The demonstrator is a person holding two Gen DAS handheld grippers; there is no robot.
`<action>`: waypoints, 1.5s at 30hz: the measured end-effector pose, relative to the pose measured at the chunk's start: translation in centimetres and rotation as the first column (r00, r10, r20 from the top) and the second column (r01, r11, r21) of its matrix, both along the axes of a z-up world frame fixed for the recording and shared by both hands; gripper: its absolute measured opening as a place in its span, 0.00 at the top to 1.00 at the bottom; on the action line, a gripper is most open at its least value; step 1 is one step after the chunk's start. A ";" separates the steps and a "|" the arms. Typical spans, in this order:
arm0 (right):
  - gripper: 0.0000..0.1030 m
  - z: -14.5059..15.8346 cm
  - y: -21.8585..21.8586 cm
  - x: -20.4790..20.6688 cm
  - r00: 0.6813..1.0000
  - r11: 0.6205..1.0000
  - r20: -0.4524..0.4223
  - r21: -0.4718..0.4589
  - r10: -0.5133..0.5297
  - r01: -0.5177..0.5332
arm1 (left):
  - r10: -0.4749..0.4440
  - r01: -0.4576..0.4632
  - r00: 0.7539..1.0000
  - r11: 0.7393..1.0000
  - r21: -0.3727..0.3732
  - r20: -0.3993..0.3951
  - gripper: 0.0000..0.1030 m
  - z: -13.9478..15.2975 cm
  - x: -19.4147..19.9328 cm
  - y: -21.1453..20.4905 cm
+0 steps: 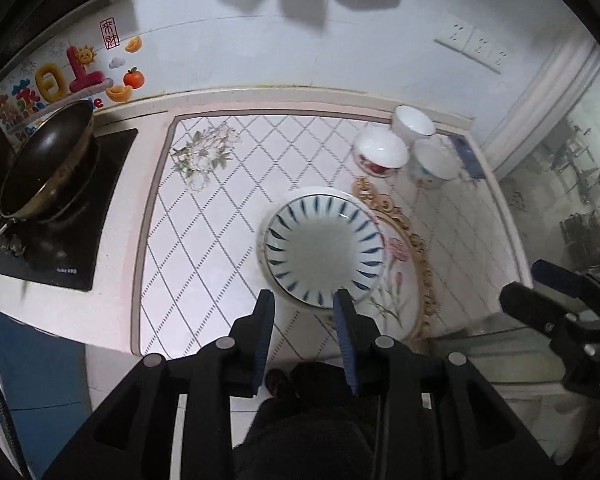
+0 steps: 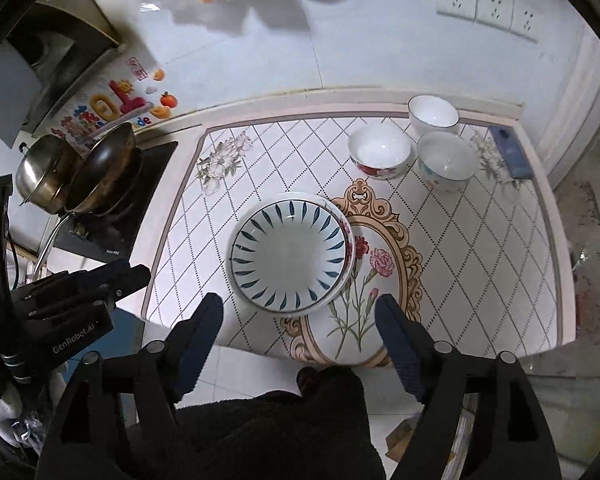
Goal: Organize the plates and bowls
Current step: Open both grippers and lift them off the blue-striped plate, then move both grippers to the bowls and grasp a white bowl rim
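A white plate with blue leaf marks lies on top of a flower-rimmed plate near the front of the patterned mat. Three white bowls stand at the back right: one with red flowers, one plain, one with a pale print. My left gripper hangs above the stack's near edge, its jaws a little apart and empty. My right gripper hovers there too, wide open and empty.
A dark wok and a steel pot sit on a black cooktop at the left. A blue flat object lies at the counter's back right edge. Wall sockets are above. A person's dark clothing is below the grippers.
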State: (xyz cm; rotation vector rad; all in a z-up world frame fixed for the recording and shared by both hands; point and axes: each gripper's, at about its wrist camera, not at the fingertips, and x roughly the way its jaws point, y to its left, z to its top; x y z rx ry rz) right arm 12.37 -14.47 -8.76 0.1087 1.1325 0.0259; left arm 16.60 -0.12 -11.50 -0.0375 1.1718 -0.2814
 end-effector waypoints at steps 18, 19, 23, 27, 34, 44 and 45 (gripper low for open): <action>0.12 1.5 -0.4 -3.0 1.000 0.999 0.023 0.039 -0.015 0.014 | 0.008 -0.007 0.999 1.000 -0.030 0.035 0.68 0.8 1.1 -2.3; 0.11 1.1 -1.0 -2.2 0.999 0.999 0.022 0.045 -0.024 0.023 | 0.020 -0.019 1.000 0.999 -0.035 0.024 0.63 0.2 2.5 -2.6; 0.11 -0.8 -4.7 2.7 0.997 0.993 0.012 0.087 -0.082 0.080 | 0.058 -0.057 0.998 0.997 -0.051 0.001 0.61 -1.4 7.3 -4.0; 0.11 -3.8 -9.7 8.8 0.987 0.974 -0.009 0.162 -0.159 0.158 | 0.084 -0.086 0.996 0.994 -0.063 -0.038 0.61 -4.1 14.3 -6.6; 0.12 -12.4 -17.6 18.8 0.952 0.925 -0.138 0.235 -0.272 0.298 | 0.041 -0.046 0.987 0.998 -0.034 -0.153 0.61 -10.7 24.8 -12.3; 0.38 -21.4 -20.8 25.9 0.907 0.862 -0.241 0.299 -0.346 0.409 | -0.080 0.090 0.963 0.995 0.029 -0.258 0.61 -18.2 31.9 -18.9; 0.41 -21.7 -20.7 26.2 0.906 0.863 -0.244 0.296 -0.346 0.409 | -0.084 0.097 0.961 0.995 0.036 -0.263 0.61 -18.6 32.3 -19.2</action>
